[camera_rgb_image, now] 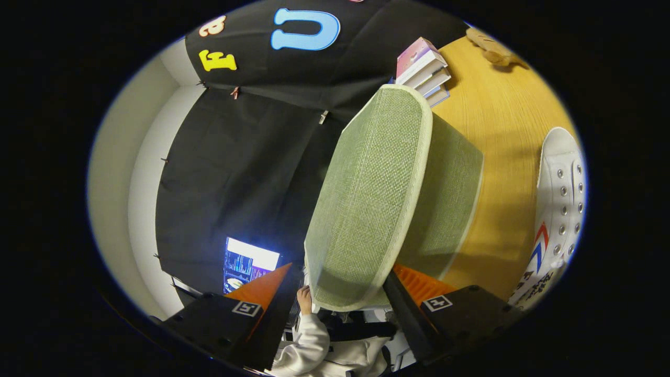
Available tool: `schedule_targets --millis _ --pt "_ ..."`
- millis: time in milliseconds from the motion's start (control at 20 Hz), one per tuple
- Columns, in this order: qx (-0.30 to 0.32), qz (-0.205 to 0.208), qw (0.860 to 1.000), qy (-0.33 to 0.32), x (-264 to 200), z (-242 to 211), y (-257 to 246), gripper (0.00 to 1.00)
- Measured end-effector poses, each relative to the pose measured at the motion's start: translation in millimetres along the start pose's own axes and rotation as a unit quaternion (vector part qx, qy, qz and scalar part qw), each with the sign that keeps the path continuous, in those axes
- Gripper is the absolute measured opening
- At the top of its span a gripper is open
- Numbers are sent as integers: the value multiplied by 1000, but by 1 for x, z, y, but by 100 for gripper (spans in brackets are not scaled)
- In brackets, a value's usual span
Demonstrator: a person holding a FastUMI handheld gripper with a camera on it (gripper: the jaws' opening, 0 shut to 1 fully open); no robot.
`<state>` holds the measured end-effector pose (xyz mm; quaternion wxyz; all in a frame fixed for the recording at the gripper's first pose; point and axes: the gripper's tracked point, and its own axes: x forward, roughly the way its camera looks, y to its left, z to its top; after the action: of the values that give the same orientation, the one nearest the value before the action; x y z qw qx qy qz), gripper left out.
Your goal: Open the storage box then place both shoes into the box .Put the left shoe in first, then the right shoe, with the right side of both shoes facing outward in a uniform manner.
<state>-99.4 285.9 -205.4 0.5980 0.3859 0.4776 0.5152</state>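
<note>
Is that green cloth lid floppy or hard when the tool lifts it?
The green woven fabric lid looks fairly stiff: it stands flat, unsagging. Probably light, being cloth-covered. The tool has its orange fingers either side of the lid's edge; grip unclear, so it might slip.

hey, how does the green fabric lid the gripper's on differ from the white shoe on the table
The green lid is woven fabric with pale piping, while the white shoe is smooth with metal eyelets and a red-and-blue mark. The lid is raised, standing between the gripper fingers; the shoe lies on the wooden table, beyond the fingers. The lid looks much bigger here, being closer.
</note>
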Motion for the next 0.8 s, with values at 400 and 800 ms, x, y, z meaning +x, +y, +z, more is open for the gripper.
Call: schedule_targets --millis 400,800 --pt "82 33 996 -24 -14 27 29 36" --pt "90 35 995 -30 -1 40 76 5"
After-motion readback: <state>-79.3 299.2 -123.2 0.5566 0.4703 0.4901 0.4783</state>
